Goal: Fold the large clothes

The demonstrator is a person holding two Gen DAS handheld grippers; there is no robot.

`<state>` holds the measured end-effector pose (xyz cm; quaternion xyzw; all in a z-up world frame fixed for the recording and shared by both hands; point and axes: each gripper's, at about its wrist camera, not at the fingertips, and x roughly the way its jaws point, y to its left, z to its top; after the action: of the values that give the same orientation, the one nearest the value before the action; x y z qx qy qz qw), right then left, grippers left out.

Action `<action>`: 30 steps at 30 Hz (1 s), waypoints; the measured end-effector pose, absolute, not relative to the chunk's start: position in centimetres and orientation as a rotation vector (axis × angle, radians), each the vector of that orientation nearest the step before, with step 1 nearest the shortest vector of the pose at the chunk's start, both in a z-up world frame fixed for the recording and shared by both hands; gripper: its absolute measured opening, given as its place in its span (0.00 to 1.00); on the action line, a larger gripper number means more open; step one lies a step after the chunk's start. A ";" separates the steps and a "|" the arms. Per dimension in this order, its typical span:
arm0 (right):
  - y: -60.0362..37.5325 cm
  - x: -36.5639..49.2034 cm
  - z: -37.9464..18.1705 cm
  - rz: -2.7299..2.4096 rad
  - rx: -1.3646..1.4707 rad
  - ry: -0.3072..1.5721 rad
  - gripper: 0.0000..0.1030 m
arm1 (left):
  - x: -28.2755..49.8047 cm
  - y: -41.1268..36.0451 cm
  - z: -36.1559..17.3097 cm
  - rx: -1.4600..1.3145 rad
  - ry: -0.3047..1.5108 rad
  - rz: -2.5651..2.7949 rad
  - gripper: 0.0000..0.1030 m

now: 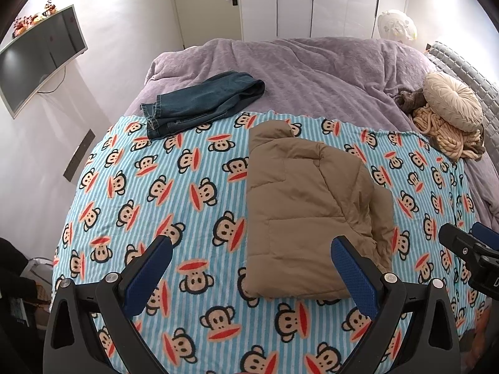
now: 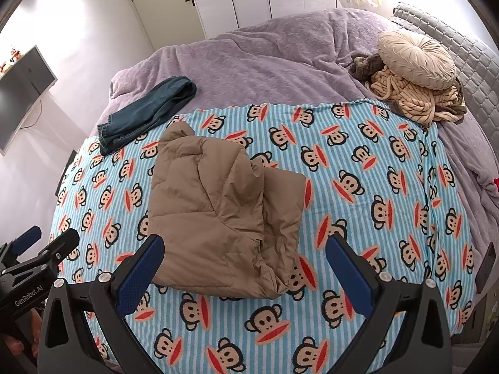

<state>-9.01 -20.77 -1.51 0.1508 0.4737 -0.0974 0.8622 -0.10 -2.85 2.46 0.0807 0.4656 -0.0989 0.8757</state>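
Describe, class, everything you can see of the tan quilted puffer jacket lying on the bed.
The tan quilted puffer jacket looks padded, matte, with stitched panels and fine wrinkles. It lies folded into a rough rectangle, collar end pointing toward the far side of the bed, and a looser crumpled layer sticks out along its right edge. It rests flat on the blue-striped monkey-print blanket. Neither open gripper touches it: the left gripper and right gripper hover at its near end.
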 end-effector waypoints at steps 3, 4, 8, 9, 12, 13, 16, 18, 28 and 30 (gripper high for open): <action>-20.8 -8.9 -1.5 -0.204 0.316 0.993 1.00 | 0.0 -2.9 2.4 0.169 0.973 -0.205 0.99; -20.7 -9.0 -1.5 -0.205 0.317 0.994 1.00 | 0.0 -2.9 2.5 0.169 0.973 -0.206 0.99; -20.7 -9.0 -1.5 -0.206 0.318 0.993 1.00 | -0.1 -2.9 2.5 0.171 0.971 -0.206 0.99; -20.7 -9.0 -1.5 -0.207 0.318 0.993 1.00 | -0.1 -2.9 2.5 0.171 0.971 -0.206 0.99; -20.7 -8.8 -1.5 -0.205 0.315 0.994 1.00 | 0.1 -2.9 2.3 0.170 0.973 -0.205 0.99; -20.6 -8.9 -1.5 -0.206 0.316 0.993 1.00 | 0.1 -2.9 2.3 0.170 0.973 -0.205 0.99; -20.6 -8.9 -1.5 -0.208 0.318 0.993 1.00 | 0.1 -2.9 2.4 0.173 0.972 -0.207 0.99; -20.5 -8.9 -1.5 -0.209 0.319 0.993 1.00 | 0.1 -2.9 2.4 0.173 0.972 -0.207 0.99; -20.5 -8.8 -1.4 -0.208 0.318 0.995 1.00 | 0.2 -3.0 2.3 0.174 0.972 -0.210 0.99; -20.5 -8.8 -1.4 -0.208 0.318 0.994 1.00 | 0.2 -2.8 2.2 0.176 0.971 -0.209 0.99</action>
<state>-8.83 -20.49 -1.42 0.1515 0.4739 -0.0992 0.8617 0.20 -2.82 2.24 0.0842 0.4650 -0.1003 0.8756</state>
